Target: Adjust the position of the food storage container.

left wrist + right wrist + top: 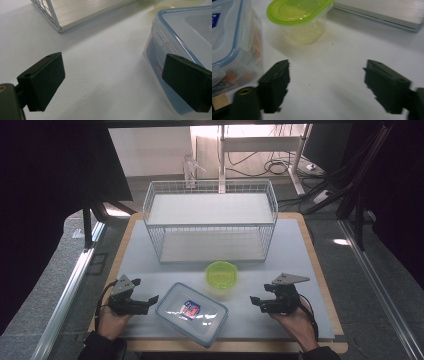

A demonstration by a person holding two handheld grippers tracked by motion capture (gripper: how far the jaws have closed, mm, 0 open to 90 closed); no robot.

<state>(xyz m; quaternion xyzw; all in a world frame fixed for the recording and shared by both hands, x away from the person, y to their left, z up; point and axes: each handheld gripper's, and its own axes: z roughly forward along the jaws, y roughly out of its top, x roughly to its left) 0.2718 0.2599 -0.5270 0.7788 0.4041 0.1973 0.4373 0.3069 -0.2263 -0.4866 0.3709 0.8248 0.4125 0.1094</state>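
Lying between both spread tools (152, 298) (254, 300), the clear container (191, 313).

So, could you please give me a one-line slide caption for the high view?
Two open hand-held grippers, left and right, flank a clear lidded container and green-lidded tub before a white wire rack.

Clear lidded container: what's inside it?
Through the clear container walls, orange and red printed packaging shows faintly. The lid's blue-red label covers part; exact contents can't be told.
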